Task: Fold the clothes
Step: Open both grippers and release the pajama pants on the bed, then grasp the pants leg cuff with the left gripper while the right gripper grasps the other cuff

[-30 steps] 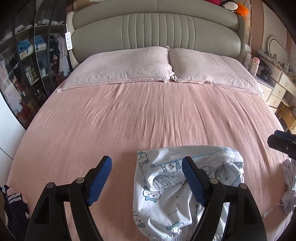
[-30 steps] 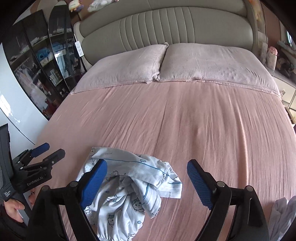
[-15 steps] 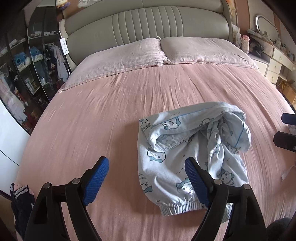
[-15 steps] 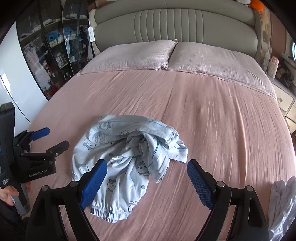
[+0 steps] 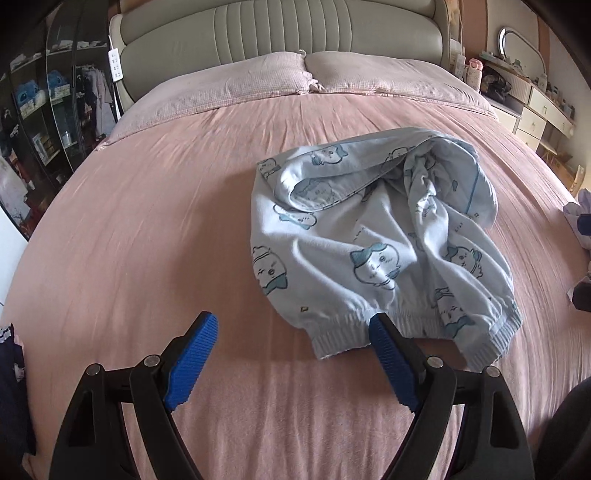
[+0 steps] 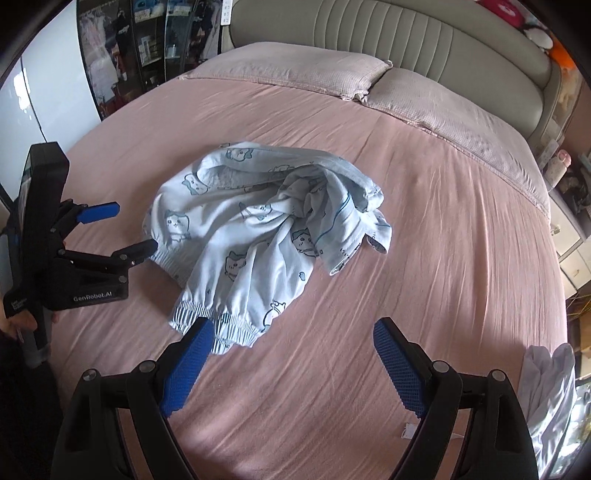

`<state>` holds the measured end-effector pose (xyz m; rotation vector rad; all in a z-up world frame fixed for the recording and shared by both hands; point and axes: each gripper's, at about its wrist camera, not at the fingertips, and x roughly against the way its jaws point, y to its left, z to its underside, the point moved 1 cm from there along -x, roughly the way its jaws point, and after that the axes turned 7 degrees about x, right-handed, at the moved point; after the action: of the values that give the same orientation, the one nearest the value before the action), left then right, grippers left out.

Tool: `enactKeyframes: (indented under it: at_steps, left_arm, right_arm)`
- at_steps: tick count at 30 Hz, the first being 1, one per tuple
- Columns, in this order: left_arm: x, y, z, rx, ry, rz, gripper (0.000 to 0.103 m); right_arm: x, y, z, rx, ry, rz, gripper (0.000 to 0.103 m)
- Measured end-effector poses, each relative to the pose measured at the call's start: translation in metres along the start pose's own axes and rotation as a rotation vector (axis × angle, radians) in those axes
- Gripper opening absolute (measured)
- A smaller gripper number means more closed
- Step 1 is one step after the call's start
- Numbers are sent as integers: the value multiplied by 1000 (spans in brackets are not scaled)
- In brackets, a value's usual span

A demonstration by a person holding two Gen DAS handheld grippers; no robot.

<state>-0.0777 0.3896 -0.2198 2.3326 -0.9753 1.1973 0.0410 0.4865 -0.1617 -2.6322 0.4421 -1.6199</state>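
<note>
A crumpled pair of light blue pyjama trousers (image 5: 373, 229) with cartoon prints lies on the pink bed sheet (image 5: 147, 221), its elastic cuffs toward me. My left gripper (image 5: 291, 325) is open just short of one cuff, its right fingertip (image 5: 380, 332) beside the ribbing, and the pads press on nothing. In the right wrist view the trousers (image 6: 258, 221) lie ahead and to the left. My right gripper (image 6: 293, 328) is open, its left fingertip (image 6: 199, 339) next to the other cuff. The left gripper (image 6: 129, 228) shows there too, open at the trousers' left edge.
Two pink pillows (image 5: 236, 85) and a grey padded headboard (image 5: 295, 33) are at the far end. A glass-fronted cabinet (image 5: 55, 110) stands left, a white dresser (image 5: 543, 114) right. A white garment (image 6: 546, 387) hangs at the bed's right edge and dark clothes (image 5: 11, 373) at the left edge.
Both grippers have drawn back toward the bed's near edge and sunk lower. The trousers, earlier between the fingers, now lie ahead of them. The right gripper has rolled.
</note>
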Motion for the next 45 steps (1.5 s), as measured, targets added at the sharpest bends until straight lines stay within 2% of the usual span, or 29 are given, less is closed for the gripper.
enactKeyframes:
  at_steps: [5, 10, 15, 21, 25, 29, 33, 39, 41, 43, 44, 45]
  left_arm:
    - [0, 14, 1, 62, 4, 12, 84]
    - [4, 19, 5, 54, -7, 14, 84]
    - [4, 19, 9, 47, 16, 65, 84]
    - [-4, 22, 15, 78, 87, 111, 84]
    - [-8, 15, 17, 49, 107, 102, 84]
    - [-19, 8, 21, 6, 146, 62, 84]
    - [-18, 13, 18, 36, 117, 51, 84]
    - [-17, 19, 11, 81, 71, 27, 84]
    - [-15, 16, 9, 86, 49, 31, 84]
    - [-13, 13, 7, 88, 33, 35, 84]
    - [-15, 11, 7, 90, 38, 34, 84]
    - [-17, 10, 7, 92, 44, 33, 84]
  right_arm:
    - [-11, 22, 1, 85, 32, 28, 88]
    - [-20, 37, -2, 135, 56, 52, 88]
    - [-30, 45, -2, 184, 95, 88, 88]
    - [-38, 44, -7, 187, 131, 134, 88]
    - [-44, 50, -10, 220, 141, 162, 88]
    - [-50, 60, -15, 266, 139, 199, 88]
    - [-55, 64, -19, 291, 131, 215, 88]
    - [-49, 60, -29, 235, 57, 190, 87]
    - [-48, 57, -33, 200, 26, 163, 83]
    - [-51, 54, -36, 163, 19, 129, 64]
    - [-53, 53, -38, 145, 25, 112, 60]
    - [-57, 51, -38, 134, 32, 98, 50]
